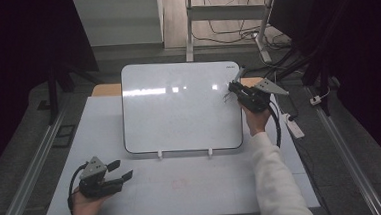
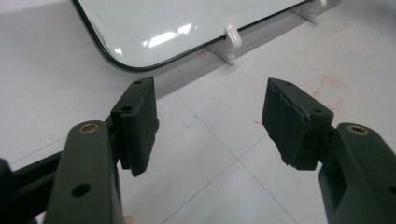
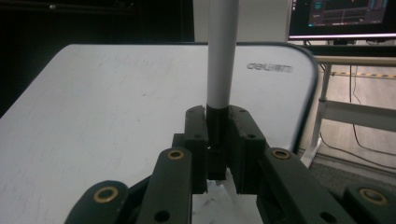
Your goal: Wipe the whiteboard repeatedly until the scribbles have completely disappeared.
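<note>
2 grippers are at work on a white table point(image 1: 193, 187), each in one of the person's hands. At the left of the high view, the left gripper point(image 1: 122, 171) lies low over the near corner of the table, held in the left hand point(image 1: 86, 204), its jaws pointing toward the right. The left gripper view shows those jaws standing well apart with only bare table between the ridged pads point(image 2: 289, 116); they touch nothing. A faint red square outline point(image 2: 332, 89) is drawn on the table just beyond the right-hand pad.

In the middle, a whiteboard point(image 1: 178, 108) rests tilted on the table, its lower edge sitting in 2 small white clips point(image 1: 160, 154). In the left gripper view its rounded dark-rimmed corner point(image 2: 116, 63) lies near the jaws but apart from them.

At the right, the right hand point(image 1: 256, 121), in a white sleeve point(image 1: 275, 182), holds the right gripper point(image 1: 233, 88) at the whiteboard's upper right edge. Its jaws are clamped together on the black end of a marker point(image 3: 220, 60), whose white barrel rises straight up out of them in the right gripper view. A few dark strokes point(image 1: 226, 96) sit on the whiteboard just beside this gripper. Behind the whiteboard, a monitor point(image 3: 343, 18) glows at the upper right.
</note>
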The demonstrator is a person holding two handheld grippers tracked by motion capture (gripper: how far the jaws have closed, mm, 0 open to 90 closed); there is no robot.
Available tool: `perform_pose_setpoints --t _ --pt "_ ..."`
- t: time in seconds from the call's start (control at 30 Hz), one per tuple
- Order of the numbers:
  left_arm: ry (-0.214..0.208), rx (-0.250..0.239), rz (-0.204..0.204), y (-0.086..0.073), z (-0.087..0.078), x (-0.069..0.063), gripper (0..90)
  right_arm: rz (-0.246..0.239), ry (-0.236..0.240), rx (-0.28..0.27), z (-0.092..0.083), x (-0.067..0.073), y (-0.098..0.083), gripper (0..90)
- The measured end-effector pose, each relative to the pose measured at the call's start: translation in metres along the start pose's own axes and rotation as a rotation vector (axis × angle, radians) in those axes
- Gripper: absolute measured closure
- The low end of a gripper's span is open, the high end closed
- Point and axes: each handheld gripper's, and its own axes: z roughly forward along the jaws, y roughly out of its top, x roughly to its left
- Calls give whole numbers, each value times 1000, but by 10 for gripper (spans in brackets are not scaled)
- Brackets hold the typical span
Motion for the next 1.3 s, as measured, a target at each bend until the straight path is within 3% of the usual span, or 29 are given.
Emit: perform_pose_setpoints --t 0.03,0.13,0.17,0.2,0.27,0.33,0.4,0.5,0.57,0.63,0.7,0.77,0.87,0.9,1.0,1.07,1.2,1.27,1.3 --pt "-1 1 -1 0 0 1 362 -1 5 2 -1 2 -1 782" --pt "0 5 -5 1 3 2 362 -77 93 65 6 21 -8 782" --pt "-1 7 -2 1 3 1 361 -100 97 75 7 24 -8 782" --pt "-2 7 -1 1 2 0 361 -100 93 78 6 20 -6 782" --pt "-1 5 2 1 2 -1 361 -47 17 31 -2 4 -1 782" --pt "-3 3 1 1 1 -1 361 4 -14 1 -8 -10 1 782" --pt "-1 5 -3 1 2 0 361 -16 11 16 -7 -4 -2 782" --pt "1 8 -5 1 3 1 360 -79 109 74 0 21 -13 782" --pt "0 8 -2 1 3 0 360 -93 103 74 0 21 -12 782" --pt "1 6 0 1 2 -1 360 -39 41 23 -4 7 -8 782" --pt "2 1 0 1 1 -1 360 -3 17 -6 -7 -2 -7 782" --pt "2 1 -4 1 1 0 360 -12 44 3 -5 4 -11 782" --pt "3 3 -8 0 2 1 360 -76 107 52 -1 19 -14 782" --pt "3 3 -6 0 1 1 360 -78 107 57 -2 17 -13 782" --pt "3 -1 -2 0 0 -1 360 -28 32 8 -8 2 -8 782" --pt "4 -3 -4 1 0 0 361 -12 35 3 -10 1 -10 782" --pt "4 1 -7 1 1 1 360 -64 119 50 -6 20 -20 782" --pt "3 0 -4 1 1 0 361 -71 104 54 -7 17 -18 782" --pt "4 -1 -2 1 0 0 360 -47 73 32 -9 12 -16 782"
